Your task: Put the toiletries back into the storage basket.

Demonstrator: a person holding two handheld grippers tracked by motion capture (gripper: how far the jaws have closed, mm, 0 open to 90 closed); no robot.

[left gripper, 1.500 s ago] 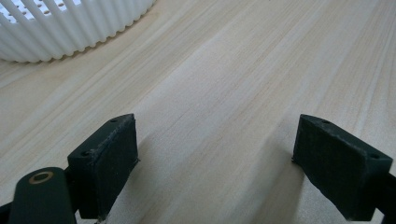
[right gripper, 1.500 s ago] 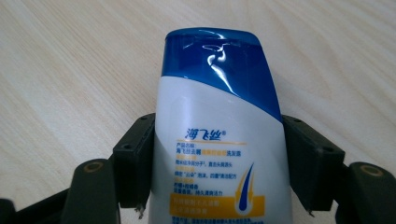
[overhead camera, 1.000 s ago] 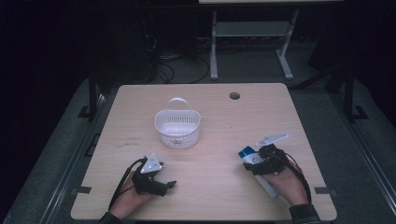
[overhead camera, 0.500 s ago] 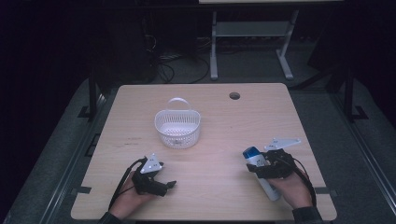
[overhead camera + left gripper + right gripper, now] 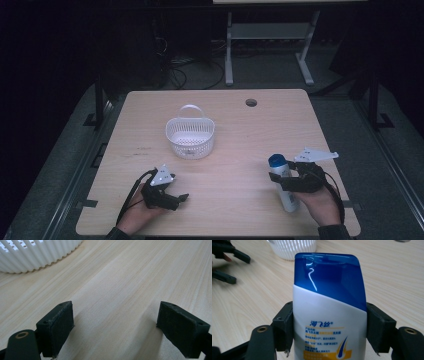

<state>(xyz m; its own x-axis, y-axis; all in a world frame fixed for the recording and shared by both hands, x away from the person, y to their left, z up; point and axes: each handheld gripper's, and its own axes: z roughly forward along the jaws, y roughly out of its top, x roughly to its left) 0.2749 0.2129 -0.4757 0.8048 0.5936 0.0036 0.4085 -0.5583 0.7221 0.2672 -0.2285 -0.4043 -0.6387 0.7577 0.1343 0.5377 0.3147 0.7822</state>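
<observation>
A white shampoo bottle [image 5: 286,192] with a blue cap [image 5: 329,277] is at the table's near right, cap pointing away from the person. My right gripper [image 5: 281,179] is shut on it, one jaw pressed on each side of its white body [image 5: 329,322]. Whether the bottle rests on the wood I cannot tell. My left gripper [image 5: 176,198] stands open low over bare wood at the near left, with nothing between its fingers [image 5: 56,327]. A white slatted basket [image 5: 190,137] with a handle stands mid-table, showing at the top left of the left gripper view [image 5: 37,255].
The wooden table [image 5: 235,130] has a round cable hole [image 5: 251,102] at the back right. In the right gripper view the basket [image 5: 292,247] stands beyond the bottle, and the left gripper's black jaws [image 5: 229,255] show at the top left. A metal stand [image 5: 265,45] is behind the table.
My right gripper has moved to the right and slightly nearer the person with the bottle in it. The left gripper and the basket have stayed put.
</observation>
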